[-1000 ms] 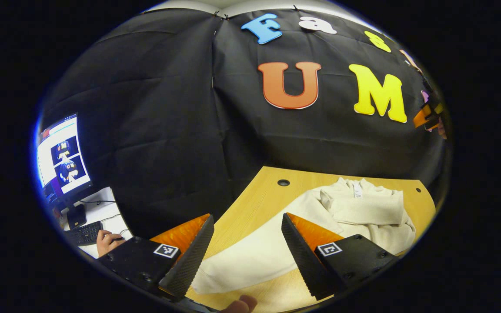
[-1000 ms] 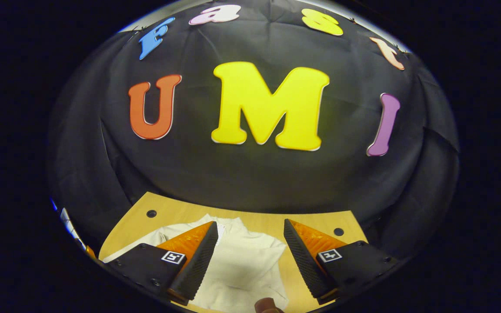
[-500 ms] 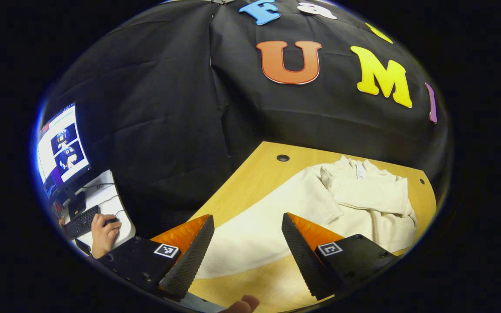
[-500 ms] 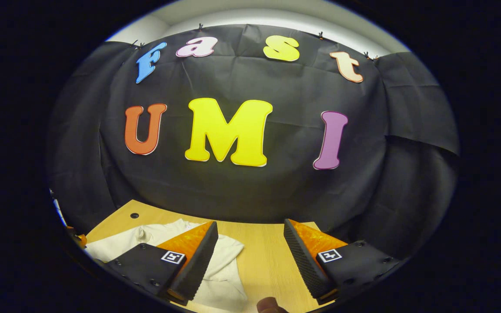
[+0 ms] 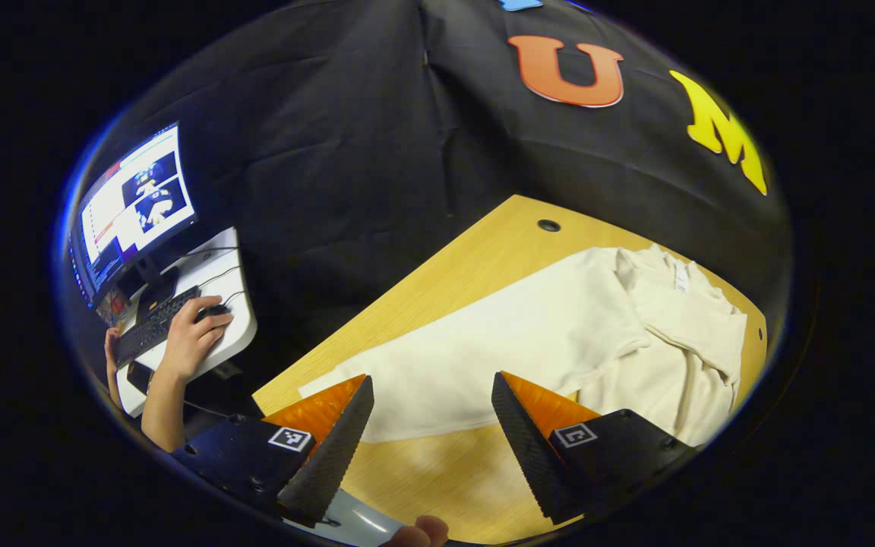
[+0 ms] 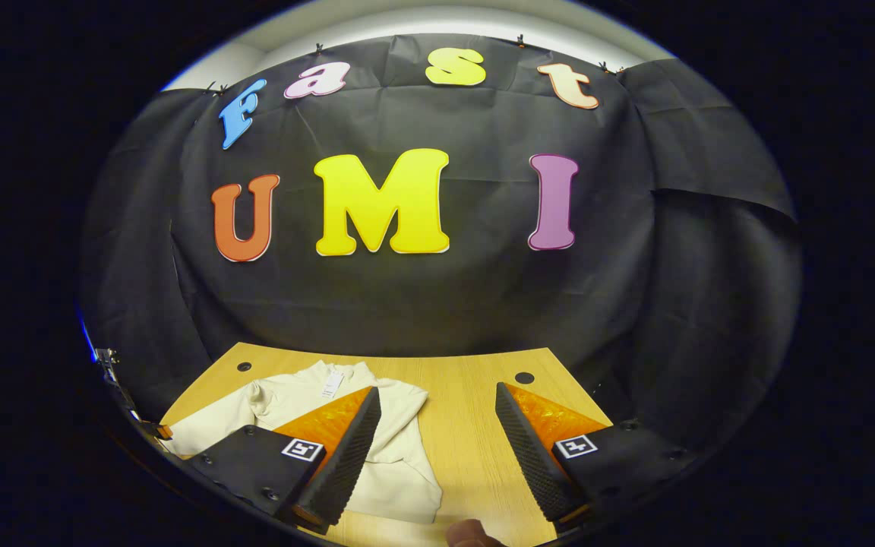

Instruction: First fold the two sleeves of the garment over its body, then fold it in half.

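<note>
The left tongs [image 5: 426, 425] end in two wedge-shaped fingers [image 5: 331, 448] with ridged, knurled inner faces. Each finger sits on a black block with small screws and a square black-and-white marker [image 5: 290, 438]. The right tongs [image 6: 434, 444] have the same build: wedge fingers [image 6: 526, 448], ridged faces, black screwed blocks and a square marker [image 6: 576, 446]. A fingertip [image 5: 424, 532] shows at the lower edge.
</note>
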